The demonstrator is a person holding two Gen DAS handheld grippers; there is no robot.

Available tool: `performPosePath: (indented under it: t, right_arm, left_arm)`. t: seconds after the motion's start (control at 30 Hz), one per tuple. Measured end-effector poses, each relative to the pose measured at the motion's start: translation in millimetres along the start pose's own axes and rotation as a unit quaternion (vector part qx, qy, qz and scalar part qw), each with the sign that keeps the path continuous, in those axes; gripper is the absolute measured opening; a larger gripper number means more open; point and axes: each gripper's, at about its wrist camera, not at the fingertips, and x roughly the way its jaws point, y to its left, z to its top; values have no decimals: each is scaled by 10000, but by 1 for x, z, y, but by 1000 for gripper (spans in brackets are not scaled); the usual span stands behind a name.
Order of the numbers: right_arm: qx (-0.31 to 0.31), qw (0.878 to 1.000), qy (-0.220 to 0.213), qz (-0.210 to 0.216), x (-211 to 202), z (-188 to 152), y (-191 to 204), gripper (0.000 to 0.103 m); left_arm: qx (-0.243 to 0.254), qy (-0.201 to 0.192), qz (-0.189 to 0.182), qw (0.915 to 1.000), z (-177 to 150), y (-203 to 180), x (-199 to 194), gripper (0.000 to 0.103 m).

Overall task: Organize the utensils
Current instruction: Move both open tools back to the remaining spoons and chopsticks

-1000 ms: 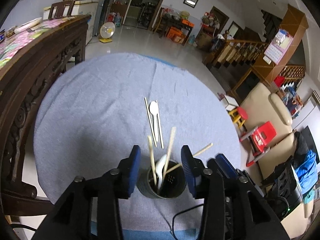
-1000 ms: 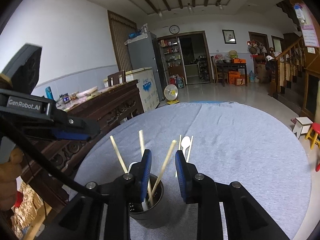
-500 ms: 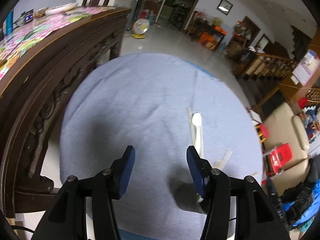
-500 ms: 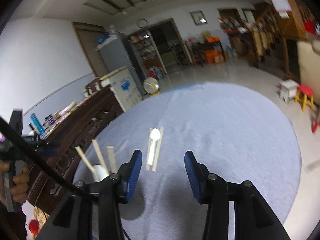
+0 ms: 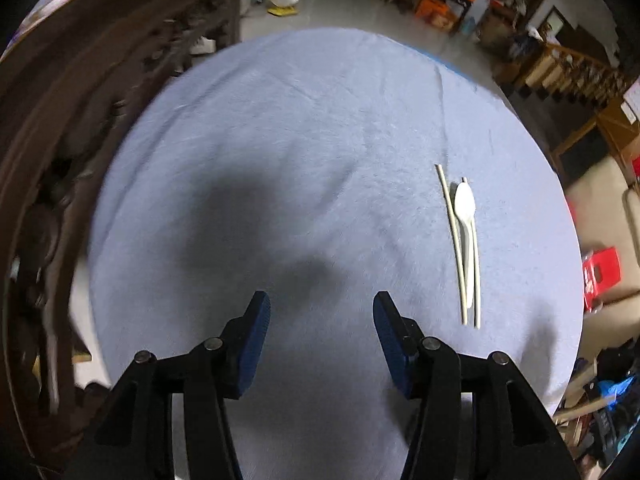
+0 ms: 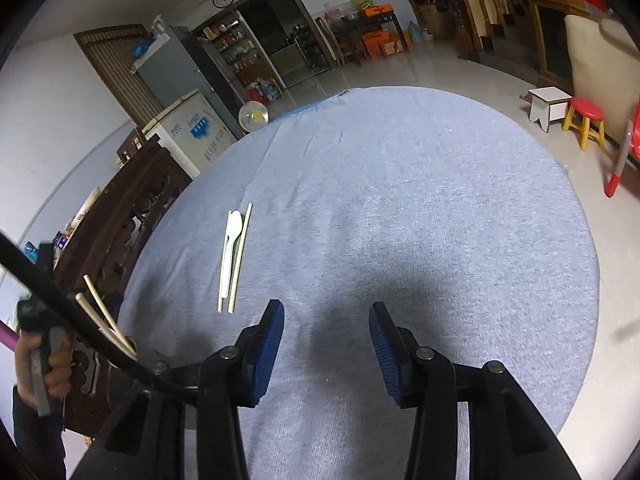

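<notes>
A white spoon (image 5: 465, 210) lies between two pale chopsticks (image 5: 452, 240) on the round table with a light blue cloth (image 5: 300, 140), to the right of my left gripper (image 5: 320, 338). In the right wrist view the spoon (image 6: 232, 240) and chopsticks (image 6: 241, 258) lie left of my right gripper (image 6: 326, 346). Both grippers are open and empty above the cloth. Several chopstick tips (image 6: 102, 320) stick up at the left edge of the right wrist view; the holder under them is hidden.
A dark carved wooden cabinet (image 5: 80, 120) stands close along the table's left side. A white stool (image 6: 548, 102) and a red-topped stool (image 6: 586, 118) stand on the floor to the right. A hand holds the other gripper's handle (image 6: 40, 364) at far left.
Both grippers have pulled back from the metal utensil holder and opened wider. The holder has left the left wrist view, and only chopstick tips remain at the right wrist view's left edge.
</notes>
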Motion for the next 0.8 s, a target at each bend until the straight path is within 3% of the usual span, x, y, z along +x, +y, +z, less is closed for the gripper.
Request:
performPosePath:
  t: [0.17, 0.43, 0.63, 0.67, 0.73, 0.8]
  right_arm:
    - [-176, 9998, 86, -49, 18, 14, 4, 48]
    - [-64, 9997, 208, -65, 47, 31, 2, 48]
    - [48, 9995, 293, -65, 61, 34, -4, 48]
    - [54, 9995, 303, -63, 63, 35, -4, 48]
    - [56, 9995, 300, -45, 63, 35, -3, 48]
    - [35, 9996, 268, -27, 63, 36, -1, 48]
  left_arm:
    - [634, 325, -39, 9975, 34, -47, 37, 54]
    - [1511, 785, -214, 9852, 68, -131, 87, 54]
    - [2089, 1055, 165, 9721, 63, -162, 116, 54]
    - [2061, 1026, 321, 9726, 63, -157, 118, 49]
    - [1778, 1036, 382, 9778, 66, -139, 118, 17]
    - [1431, 952, 164, 9850, 71, -120, 108, 7]
